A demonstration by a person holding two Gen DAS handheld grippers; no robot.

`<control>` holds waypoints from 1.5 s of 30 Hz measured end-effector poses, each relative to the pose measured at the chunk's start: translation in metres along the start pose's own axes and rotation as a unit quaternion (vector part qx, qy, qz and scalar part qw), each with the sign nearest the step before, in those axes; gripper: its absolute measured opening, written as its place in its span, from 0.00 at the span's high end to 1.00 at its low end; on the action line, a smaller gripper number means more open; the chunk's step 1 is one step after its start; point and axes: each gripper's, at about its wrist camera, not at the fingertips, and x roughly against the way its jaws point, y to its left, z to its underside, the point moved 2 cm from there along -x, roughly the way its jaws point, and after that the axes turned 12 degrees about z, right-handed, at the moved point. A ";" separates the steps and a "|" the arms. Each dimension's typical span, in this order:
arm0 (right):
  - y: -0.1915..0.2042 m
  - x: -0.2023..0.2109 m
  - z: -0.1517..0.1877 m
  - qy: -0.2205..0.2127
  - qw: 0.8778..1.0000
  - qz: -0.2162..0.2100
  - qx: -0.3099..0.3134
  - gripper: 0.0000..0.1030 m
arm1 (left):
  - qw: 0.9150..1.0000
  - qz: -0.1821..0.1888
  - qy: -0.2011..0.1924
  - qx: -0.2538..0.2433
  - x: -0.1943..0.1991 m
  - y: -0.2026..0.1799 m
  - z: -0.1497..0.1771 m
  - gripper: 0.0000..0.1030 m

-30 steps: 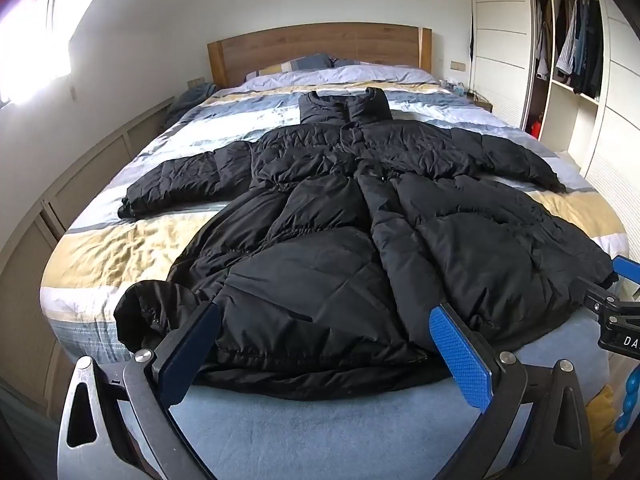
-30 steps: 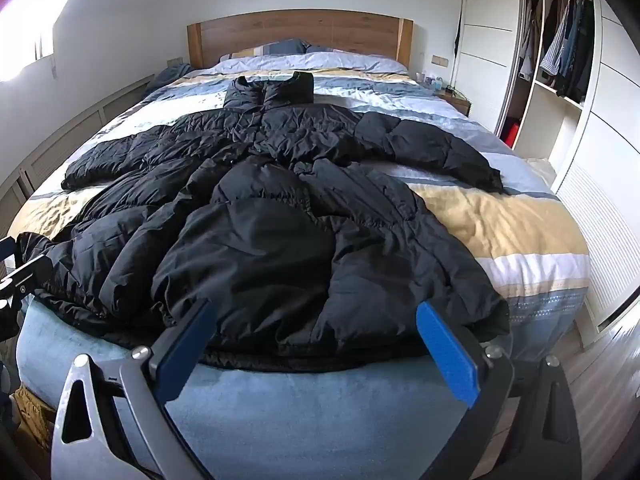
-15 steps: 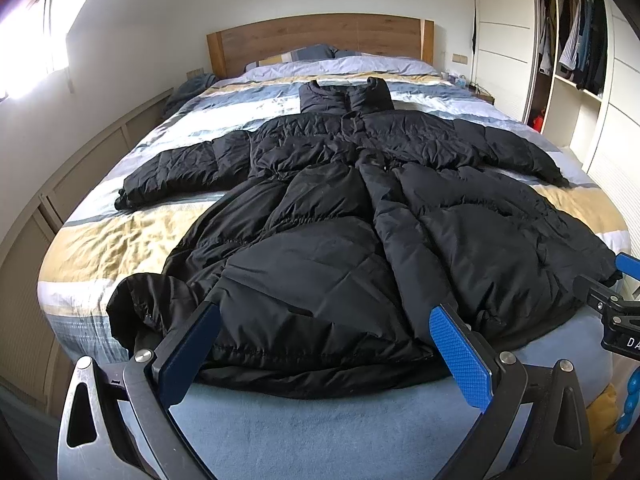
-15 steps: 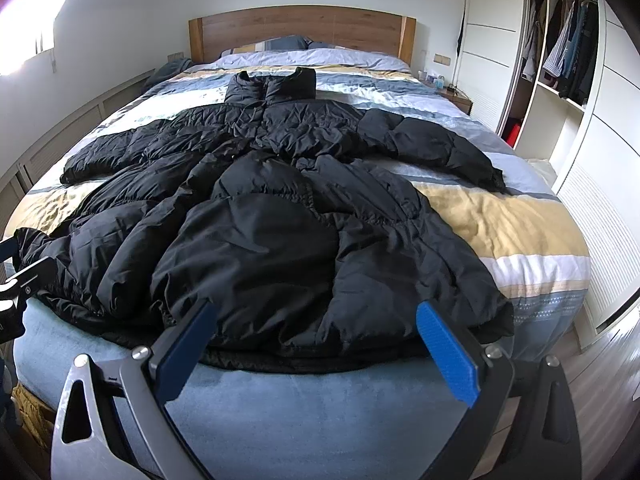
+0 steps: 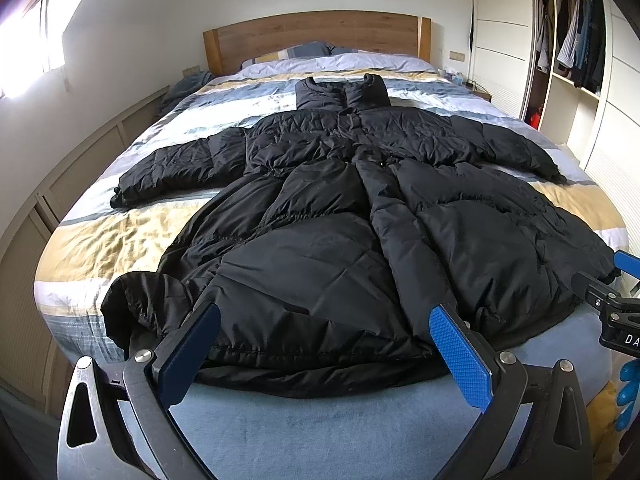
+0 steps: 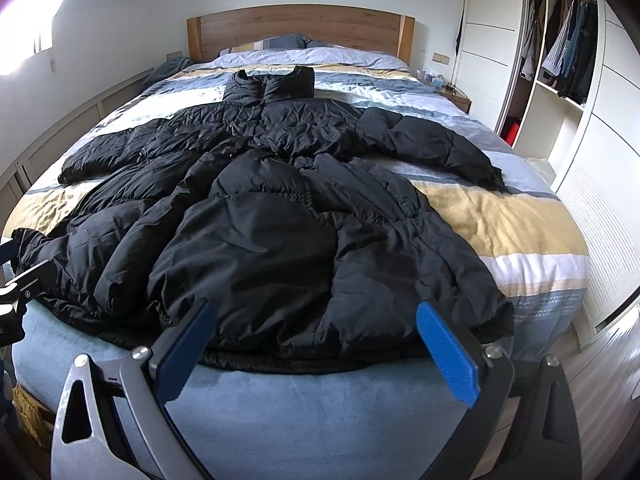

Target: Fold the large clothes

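1. At the bottom of each wrist view the left gripper [image 5: 324, 350] and the right gripper [image 6: 316, 344] hang with blue pads spread wide, holding nothing, just short of the coat's hem.
2. The black puffer coat [image 5: 360, 240] fills the middle of both frames, lying front up on the striped bed [image 5: 104, 240], hem nearest, slightly over the blue blanket [image 5: 320, 432] at the foot.
3. Risk, as I judge it: the filling is thick and slippery, so a pinch on the outer shell alone may slip, or lift one layer and leave the back behind. The lower-left hem corner [image 5: 132, 300] is already bunched and could fold crooked.
4. The long axis runs bottom to top of frame; the collar [image 5: 342, 92] points at the headboard [image 5: 316, 36], with the sleeves spread left and right.
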 end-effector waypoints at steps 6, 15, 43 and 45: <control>-0.001 -0.001 0.001 0.002 1.000 -0.002 0.000 0.02 | 1.000 0.005 0.002 -0.002 -0.001 -0.002 0.001 0.01; -0.001 -0.002 0.002 0.004 1.000 0.001 0.004 0.02 | 1.000 0.010 0.005 -0.002 -0.002 -0.003 0.000 0.01; 0.004 -0.005 0.002 0.009 1.000 0.000 0.007 0.02 | 1.000 0.017 0.017 -0.011 -0.009 -0.003 0.000 0.01; 0.004 -0.005 0.002 0.009 1.000 -0.001 0.007 0.02 | 1.000 0.016 0.022 -0.013 -0.011 -0.003 0.000 0.01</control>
